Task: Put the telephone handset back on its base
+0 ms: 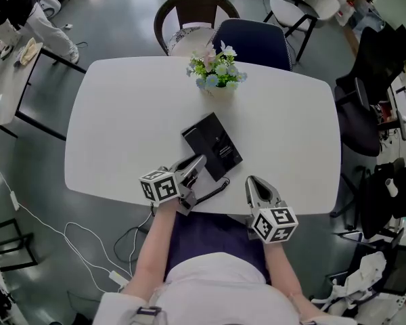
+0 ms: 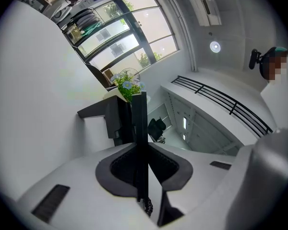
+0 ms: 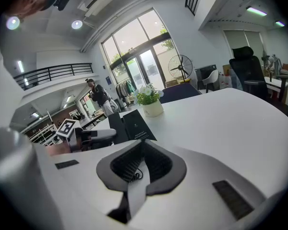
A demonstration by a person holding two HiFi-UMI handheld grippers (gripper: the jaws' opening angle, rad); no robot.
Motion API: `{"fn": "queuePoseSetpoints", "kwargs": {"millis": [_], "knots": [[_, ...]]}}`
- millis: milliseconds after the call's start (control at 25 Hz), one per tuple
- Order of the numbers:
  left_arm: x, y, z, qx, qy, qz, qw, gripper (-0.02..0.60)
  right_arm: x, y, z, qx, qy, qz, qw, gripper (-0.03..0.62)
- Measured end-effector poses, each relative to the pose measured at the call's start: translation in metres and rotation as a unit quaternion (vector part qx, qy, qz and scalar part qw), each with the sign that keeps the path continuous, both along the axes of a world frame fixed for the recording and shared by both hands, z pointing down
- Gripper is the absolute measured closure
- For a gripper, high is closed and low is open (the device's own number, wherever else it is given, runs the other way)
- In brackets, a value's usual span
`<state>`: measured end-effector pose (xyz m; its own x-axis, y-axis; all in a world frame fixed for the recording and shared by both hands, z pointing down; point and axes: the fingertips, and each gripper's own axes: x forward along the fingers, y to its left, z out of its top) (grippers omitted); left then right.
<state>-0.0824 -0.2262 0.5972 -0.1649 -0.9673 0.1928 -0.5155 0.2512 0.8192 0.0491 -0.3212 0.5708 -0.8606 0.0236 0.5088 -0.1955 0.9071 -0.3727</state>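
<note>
My left tongs [image 1: 195, 166] are clamped on the telephone handset [image 2: 141, 143], the pads pressing its two flat sides so that it stands edge-on between them and runs straight out ahead of the tips. Its coiled cord [image 1: 215, 191] trails from behind the jaws off to the right, toward my right tongs [image 1: 256, 185]. Those sit close to the near edge of the white table [image 1: 122, 114], jaws together with nothing between them, well to the right of the left pair.

Just ahead of the left tongs, and slightly to their right in the head view, lies the black telephone base [image 1: 213, 144], flat on the table. The far end of the handset reaches its near corner; I cannot tell whether they touch.

Farther beyond the base stands a small pot of flowers [image 1: 218, 73] near the far edge of the table. Past that edge are a dark blue chair [image 1: 254, 42] and a brown chair [image 1: 189, 19].
</note>
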Motion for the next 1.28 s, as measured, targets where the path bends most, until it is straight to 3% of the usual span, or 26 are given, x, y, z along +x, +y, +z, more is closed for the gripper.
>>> {"fn": "queuePoseSetpoints", "kwargs": {"millis": [680,1280], "knots": [[-0.007,0.001,0.016,-0.005,0.059,-0.021,0.998,0.503,-0.008,0.001,0.004,-0.004,0.007,-0.003,1.0,0.554],[-0.01,0.002,0.021,0.014,0.066,-0.018,0.9976,0.5,-0.008,-0.002,0.006,-0.003,0.009,0.003,1.0,0.553]]}}
